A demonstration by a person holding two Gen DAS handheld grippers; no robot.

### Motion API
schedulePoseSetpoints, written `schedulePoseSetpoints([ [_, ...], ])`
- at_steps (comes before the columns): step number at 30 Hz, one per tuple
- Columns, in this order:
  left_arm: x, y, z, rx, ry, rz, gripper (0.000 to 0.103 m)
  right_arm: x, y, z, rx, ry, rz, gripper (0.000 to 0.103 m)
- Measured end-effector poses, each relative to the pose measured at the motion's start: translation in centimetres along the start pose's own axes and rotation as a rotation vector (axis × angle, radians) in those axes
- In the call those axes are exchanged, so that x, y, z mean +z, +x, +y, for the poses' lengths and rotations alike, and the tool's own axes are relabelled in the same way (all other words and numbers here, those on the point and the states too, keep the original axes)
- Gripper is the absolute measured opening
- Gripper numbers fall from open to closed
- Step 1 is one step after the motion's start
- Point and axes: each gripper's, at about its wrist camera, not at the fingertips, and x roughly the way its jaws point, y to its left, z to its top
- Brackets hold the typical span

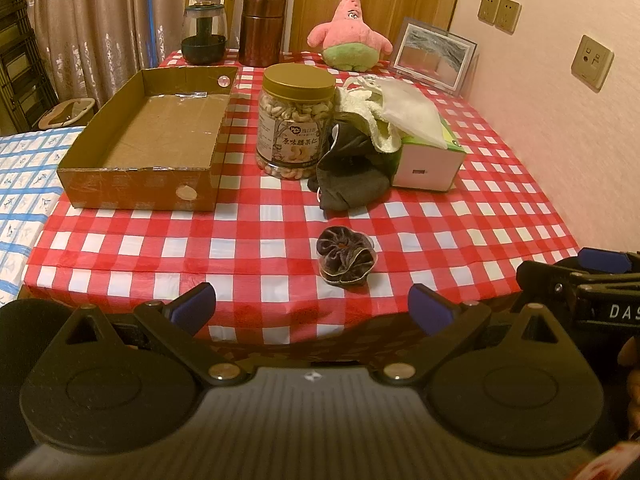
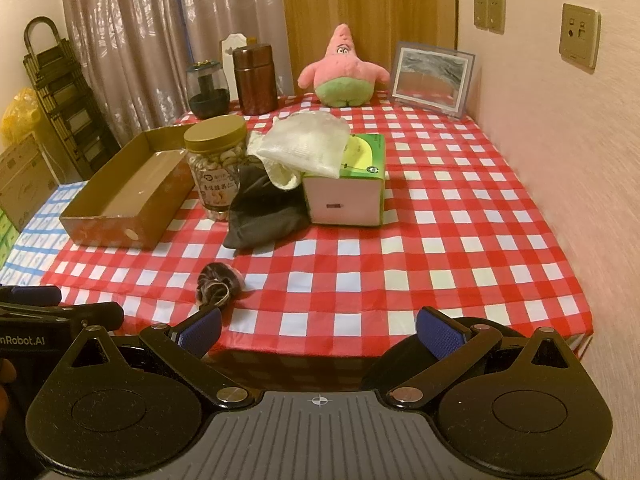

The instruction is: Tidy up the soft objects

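A dark velvet scrunchie lies near the table's front edge, also in the right wrist view. A dark cloth lies crumpled between the nut jar and the tissue box. A white cloth is draped over the tissue box. A pink star plush sits at the back. An empty cardboard tray stands at the left. My left gripper is open and empty, just short of the scrunchie. My right gripper is open and empty at the front edge.
A jar of cashews stands beside the tray. A brown canister, a glass pot and a picture frame line the back edge. The wall with sockets runs along the right. A blue-checked surface adjoins at left.
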Motion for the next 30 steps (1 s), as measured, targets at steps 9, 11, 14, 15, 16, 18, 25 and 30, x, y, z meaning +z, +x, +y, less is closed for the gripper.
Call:
schedulePoseSetpoints([
  [9, 0.01, -0.20, -0.07, -0.001, -0.002, 0.000, 0.102, 0.19, -0.29, -0.35, -0.002, 0.000, -0.001, 0.103],
  [11, 0.01, -0.19, -0.05, -0.001, -0.003, 0.000, 0.102, 0.14, -0.25, -0.28, -0.002, -0.001, -0.002, 0.103],
  [14, 0.00, -0.20, -0.06, -0.001, -0.002, -0.001, 0.102, 0.14, -0.25, -0.29, -0.002, 0.000, -0.002, 0.103],
  [15, 0.02, -0.22, -0.07, -0.001, -0.002, -0.001, 0.102, 0.18, -0.29, -0.34, -0.002, 0.000, -0.002, 0.103],
  [16, 0.01, -0.20, -0.05, -0.001, -0.002, 0.000, 0.102, 0.13, -0.24, -0.26, -0.002, 0.000, -0.002, 0.103],
  [18, 0.02, -0.23, -0.06, -0.002, -0.003, 0.000, 0.102, 0.15, -0.28, -0.31, -0.002, 0.000, -0.003, 0.103],
  [25, 0.00, -0.19, -0.03, -0.002, -0.003, -0.001, 0.102, 0.22, -0.28, -0.38, -0.002, 0.001, -0.003, 0.103],
  [30, 0.00, -0.19, -0.03, -0.003, -0.004, 0.000, 0.102, 0.20, -0.27, -0.34, -0.003, 0.001, -0.003, 0.103],
])
